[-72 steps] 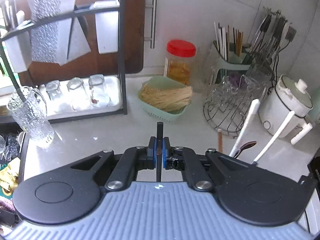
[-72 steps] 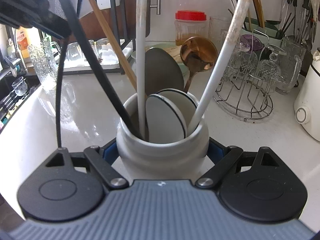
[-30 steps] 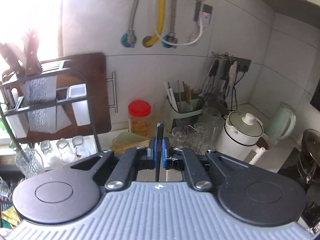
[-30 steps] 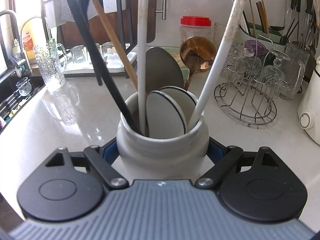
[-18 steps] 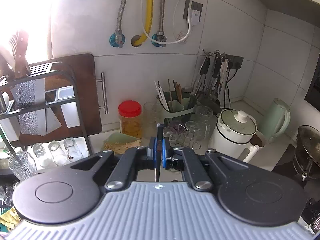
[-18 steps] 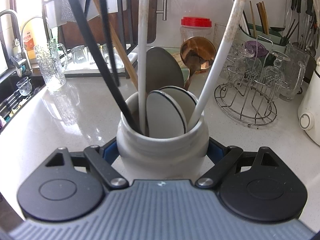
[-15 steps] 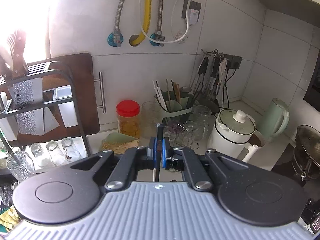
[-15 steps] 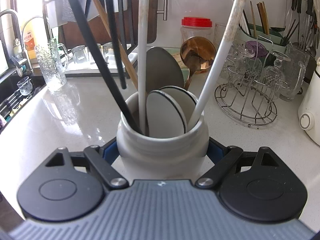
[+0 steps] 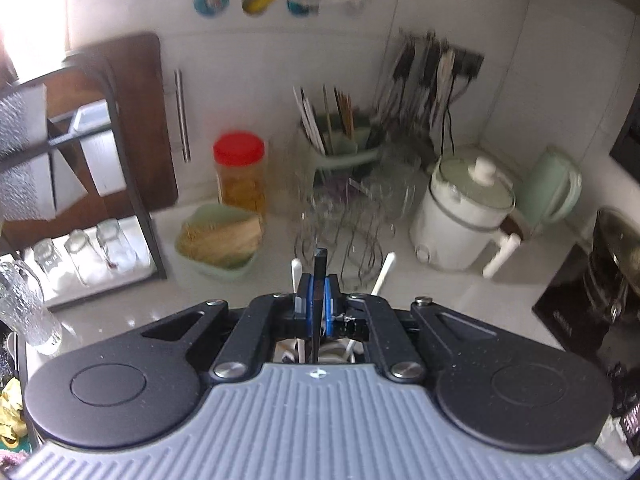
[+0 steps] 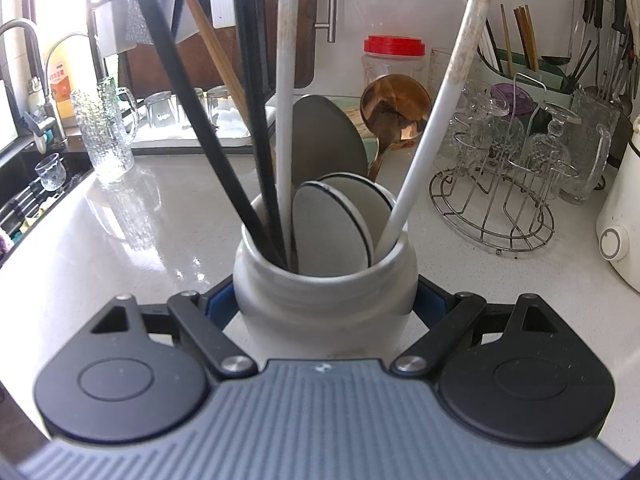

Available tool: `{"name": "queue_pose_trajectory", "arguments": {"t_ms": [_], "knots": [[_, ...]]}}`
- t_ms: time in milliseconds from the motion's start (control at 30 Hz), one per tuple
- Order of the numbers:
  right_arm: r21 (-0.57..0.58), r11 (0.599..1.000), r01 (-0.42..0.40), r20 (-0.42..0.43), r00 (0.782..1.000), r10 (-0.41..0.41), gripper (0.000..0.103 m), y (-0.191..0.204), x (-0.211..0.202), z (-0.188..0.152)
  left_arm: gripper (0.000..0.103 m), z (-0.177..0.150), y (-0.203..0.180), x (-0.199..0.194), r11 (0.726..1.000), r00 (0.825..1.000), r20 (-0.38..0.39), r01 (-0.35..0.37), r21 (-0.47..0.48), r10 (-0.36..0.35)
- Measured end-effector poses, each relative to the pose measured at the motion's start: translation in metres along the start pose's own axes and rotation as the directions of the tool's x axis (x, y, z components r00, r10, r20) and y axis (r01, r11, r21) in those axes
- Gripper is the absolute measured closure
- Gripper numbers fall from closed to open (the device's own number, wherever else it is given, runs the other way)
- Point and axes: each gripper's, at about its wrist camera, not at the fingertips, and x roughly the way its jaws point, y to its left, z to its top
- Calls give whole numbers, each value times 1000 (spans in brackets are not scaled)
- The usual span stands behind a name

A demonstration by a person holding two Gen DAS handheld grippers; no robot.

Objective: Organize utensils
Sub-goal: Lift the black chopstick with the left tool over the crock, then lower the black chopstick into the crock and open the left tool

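Above the white counter (image 9: 460,292), the left gripper (image 9: 315,300) points steeply down over the jar, its blue pads pinched tight on a thin black utensil handle (image 9: 319,280) that stands upright between them. Through the gap below the fingers the tops of two white handles and a bit of the jar's mouth show; the background is smeared with blur.

Lower down, the right gripper (image 10: 325,300) is level with the counter and clamps the white jar (image 10: 324,300) from both sides, blue pads pressed against its belly. The jar stands upright on the counter, close to the camera. Inside it are two black handles (image 10: 256,120) leaning left, a wooden handle (image 10: 212,52) behind them, two long white handles (image 10: 286,100) with scuffed ends, a grey spoon bowl (image 10: 328,140), a copper ladle (image 10: 394,108) and two white spoon bowls with dark rims (image 10: 332,232) facing the camera.

Behind the jar stand a wire glass rack (image 10: 496,200), a red-lidded jar (image 10: 394,60) and a textured glass mug (image 10: 106,136) near the sink.
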Motion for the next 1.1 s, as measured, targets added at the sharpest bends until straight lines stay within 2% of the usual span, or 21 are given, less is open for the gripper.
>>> {"name": "queue_pose_trajectory", "arguments": {"t_ms": [300,400,533,700,900,967,1100], "knots": [[-6,1000,-6,-4,1000,6,12,2,5,4,97,2,5,39,999,987,-159,22,34,-16],[-8,1000,-10,-6,1000,10,12,4,8,6,97,2,6,54,997,978,-208,2,76,14],[-16,1000,-19,-4,1000,19,12,5,12,9,97,3,14,69,998,962,-273,26,57,-10],[-26,999,-32,-1,999,32,12,7,16,12,97,-4,25,79,1000,952,-307,18,13,-13],[-32,999,-36,-5,999,36,12,7,18,14,94,-7,28,72,1000,963,-269,9,-1,-9],[-38,999,-37,-9,999,37,12,7,18,14,88,-7,30,69,1000,967,-255,12,-18,-16],[-40,998,-45,-26,999,44,12,7,18,17,56,-8,32,55,998,980,-200,-6,-63,-7]]}}
